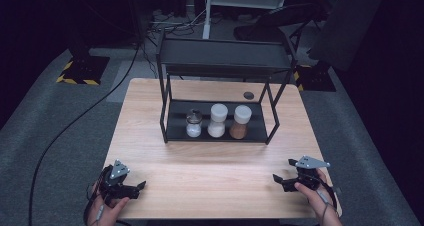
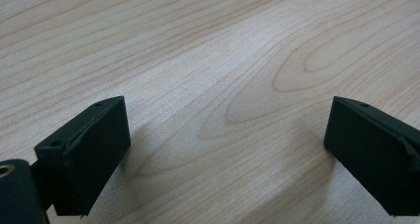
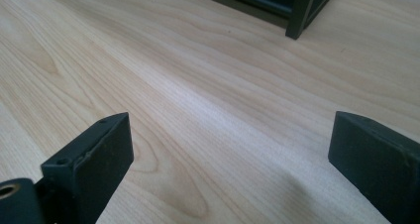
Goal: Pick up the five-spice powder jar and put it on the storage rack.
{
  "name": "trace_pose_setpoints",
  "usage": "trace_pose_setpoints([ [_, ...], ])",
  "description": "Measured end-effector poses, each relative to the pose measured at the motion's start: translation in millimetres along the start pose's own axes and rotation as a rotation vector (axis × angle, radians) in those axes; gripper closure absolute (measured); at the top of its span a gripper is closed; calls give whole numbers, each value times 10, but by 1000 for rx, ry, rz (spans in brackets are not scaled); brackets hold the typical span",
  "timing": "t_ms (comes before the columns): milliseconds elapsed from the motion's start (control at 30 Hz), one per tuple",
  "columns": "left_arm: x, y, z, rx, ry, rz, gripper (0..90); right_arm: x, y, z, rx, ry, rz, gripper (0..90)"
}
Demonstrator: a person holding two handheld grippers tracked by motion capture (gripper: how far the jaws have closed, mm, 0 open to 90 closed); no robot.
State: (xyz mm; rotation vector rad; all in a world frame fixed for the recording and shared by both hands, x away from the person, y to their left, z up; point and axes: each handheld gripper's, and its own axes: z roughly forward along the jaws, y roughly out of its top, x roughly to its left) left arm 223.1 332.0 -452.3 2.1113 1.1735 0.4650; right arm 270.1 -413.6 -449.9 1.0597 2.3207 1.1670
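On the wooden counter (image 1: 210,181) stands a black two-level rack (image 1: 220,53). Its lower shelf (image 1: 176,131) carries three jars in a row, close together. The left jar (image 1: 193,123) is clear glass with a dark lid and holds a low layer of white grains. The middle jar (image 1: 217,120) has a white cap and is filled well up with white powder. The right jar (image 1: 241,121) has a white cap and holds brown powder in its lower part. The left gripper (image 1: 142,186) rests at the near left corner of the counter, jaws wide apart and empty. The right gripper (image 1: 283,173) sits at the near right edge, likewise spread with nothing between its jaws. Both lie well apart from the jars.
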Motion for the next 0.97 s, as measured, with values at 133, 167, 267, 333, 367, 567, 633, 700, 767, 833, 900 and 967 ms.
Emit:
trace_pose_setpoints([
  [133, 0, 0, 0, 0, 0, 0, 35, 2, -28, 22, 14, -6, 6, 38],
  [167, 1, 0, 0, 0, 0, 0, 35, 4, -33, 27, 17, -8, 6, 38],
  [267, 0, 0, 0, 0, 0, 0, 35, 22, -38, 39, 34, -18, -5, 38],
  [333, 0, 0, 0, 0, 0, 0, 35, 35, -42, 52, 47, -24, -17, 37],
  [367, 0, 0, 0, 0, 0, 0, 35, 22, -21, 58, 64, -17, -19, 36],
  [567, -1, 0, 0, 0, 0, 0, 35, 29, 43, 86, 111, -10, -56, 4],
  [633, -1, 0, 0, 0, 0, 0, 35, 33, 45, 87, 113, -10, -55, 3],
  [700, -1, 0, 0, 0, 0, 0, 35, 44, 49, 93, 114, -14, -48, 0],
  [767, 0, 0, 0, 0, 0, 0, 35, 42, 48, 93, 113, -13, -47, 1],
  [833, 0, 0, 0, 0, 0, 0, 35, 41, 48, 93, 113, -13, -47, 1],
  [900, 0, 0, 0, 0, 0, 0, 35, 41, 49, 93, 113, -13, -47, 1],
  [967, 4, 2, 4, 0, -2, -2, 34, 41, 49, 93, 113, -13, -47, 1],
])
